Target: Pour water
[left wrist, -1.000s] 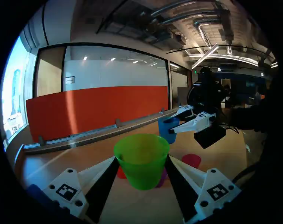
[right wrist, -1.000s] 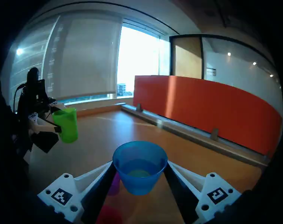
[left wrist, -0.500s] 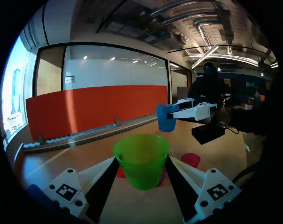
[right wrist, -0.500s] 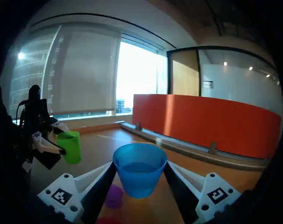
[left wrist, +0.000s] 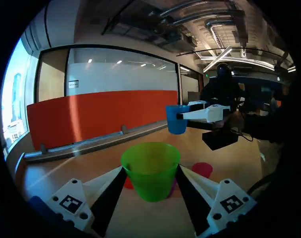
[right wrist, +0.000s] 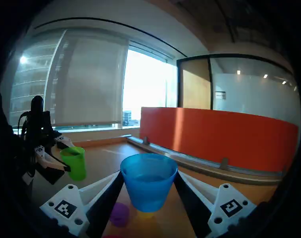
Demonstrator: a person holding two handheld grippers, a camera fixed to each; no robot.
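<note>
Clamps the upright blue cup (right wrist: 149,186) in the right claw (right wrist: 149,174), the green cup (left wrist: 151,176), pinched in the left claw (left wrist: 150,166), well off to its left, seemingly lower.

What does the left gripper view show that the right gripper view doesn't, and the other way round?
The left gripper view adds ceiling pipes and a strip light. The right gripper view adds a bright window, its blind, and water inside the blue cup. Both share the green cup, the blue cup, the orange partition and the wooden table.
</note>
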